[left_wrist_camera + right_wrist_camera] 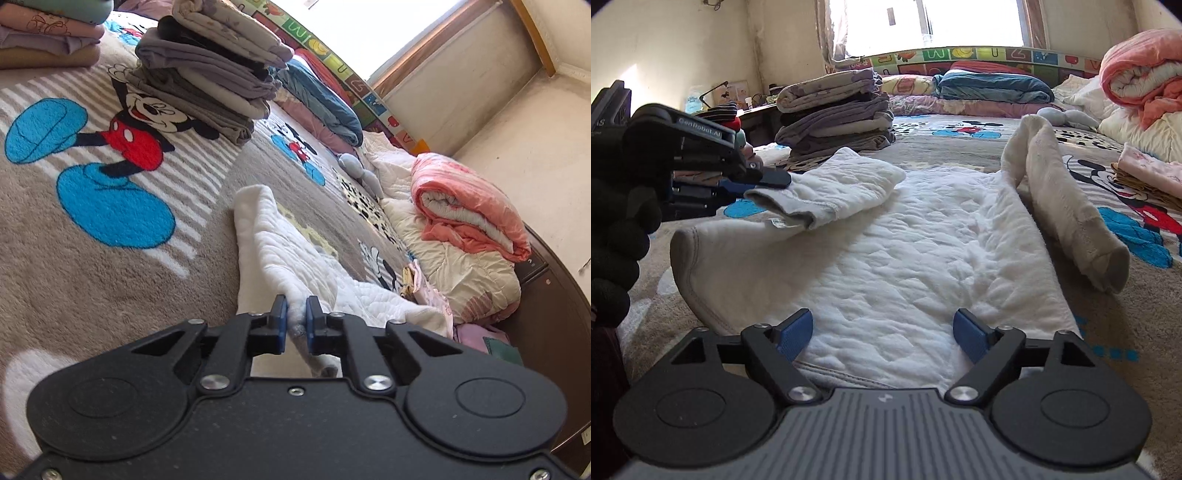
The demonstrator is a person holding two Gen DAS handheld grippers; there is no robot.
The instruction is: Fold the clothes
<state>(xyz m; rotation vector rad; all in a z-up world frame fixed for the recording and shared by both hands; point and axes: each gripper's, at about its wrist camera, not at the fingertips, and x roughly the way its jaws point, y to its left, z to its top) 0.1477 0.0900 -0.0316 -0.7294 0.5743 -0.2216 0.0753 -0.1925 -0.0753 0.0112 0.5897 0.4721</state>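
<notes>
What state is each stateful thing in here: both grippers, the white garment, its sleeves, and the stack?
left gripper: shut on left sleeve cuff.
right gripper: open, over the hem.
white garment: spread flat, unfolded.
right sleeve: lying loose beside the body.
stack of clothes: folded.

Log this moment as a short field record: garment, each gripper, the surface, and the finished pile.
garment: white quilted top, spread flat, one sleeve folded across it, the other lying out to the side
left gripper: shut on the cuff of the folded sleeve
right gripper: open, over the near hem, nothing pinched
surface: cartoon-print blanket on a bed
finished pile: stack of folded clothes beyond the top
fold stage: second sleeve not yet folded in
</notes>
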